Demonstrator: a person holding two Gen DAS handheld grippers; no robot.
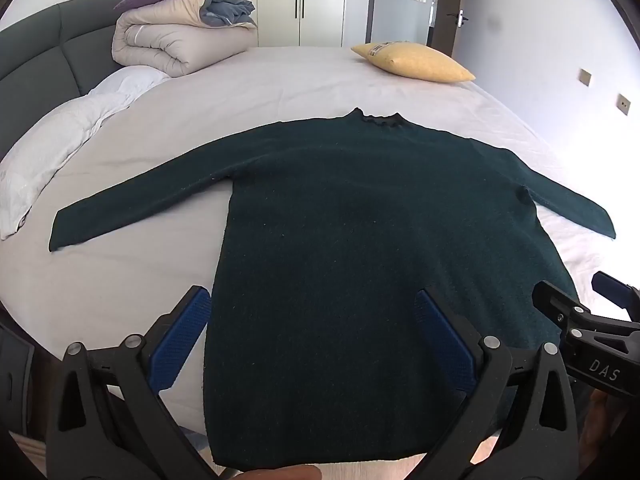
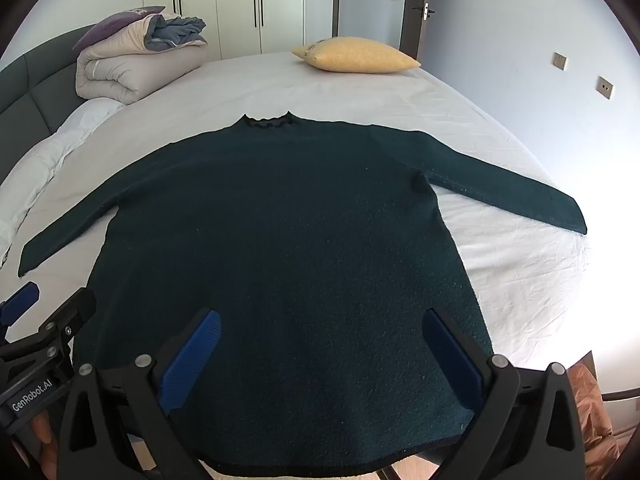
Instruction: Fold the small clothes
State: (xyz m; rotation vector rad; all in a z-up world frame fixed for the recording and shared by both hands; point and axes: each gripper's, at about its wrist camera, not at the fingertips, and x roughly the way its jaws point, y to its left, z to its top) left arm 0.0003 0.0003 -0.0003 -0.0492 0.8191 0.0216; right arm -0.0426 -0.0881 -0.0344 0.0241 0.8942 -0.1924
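The sweater (image 1: 360, 208) lies flat directly ahead of both spread, empty claws, left claw (image 1: 312, 332) and right claw (image 2: 320, 344); collar farthest, hem nearest.

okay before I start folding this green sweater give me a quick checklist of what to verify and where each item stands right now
1. Dark green sweater lies flat on the bed sheet, front smooth: ok.
2. Both sleeves spread out to the sides, left sleeve, right sleeve: ok.
3. Left gripper open, nothing held: ok.
4. Right gripper open, nothing held: ok.
5. Yellow pillow and rolled duvet apart from the sweater: ok.
6. Hem fully on the bed: cannot tell, the near edge is partly hidden.
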